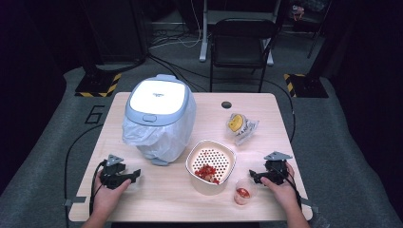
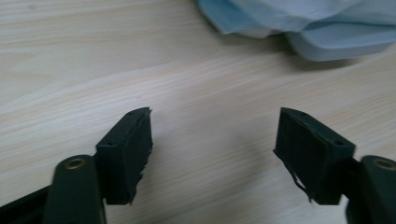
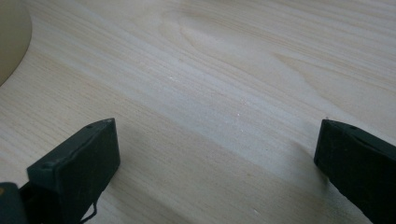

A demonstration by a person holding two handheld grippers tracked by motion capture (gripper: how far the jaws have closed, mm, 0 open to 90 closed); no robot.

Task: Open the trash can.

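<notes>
High view has my left tongs (image 1: 137, 175) and right tongs (image 1: 252, 176) both apart and empty on the near desk (image 1: 161, 199), strainer (image 1: 210, 166) and cup (image 1: 243, 192) between them untouched, so nothing looks started yet.

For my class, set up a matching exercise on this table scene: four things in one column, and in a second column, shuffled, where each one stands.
Things:
1. bin
2. strainer bowl
3. small cup
4. yellow packet

Places:
A. near table edge, just left of the right gripper
B. far right part of the table, behind the strainer bowl
C. far left part, lined with a white bag
D. middle of the table, red pieces inside

Pairs: 1-C, 2-D, 3-A, 4-B
</notes>
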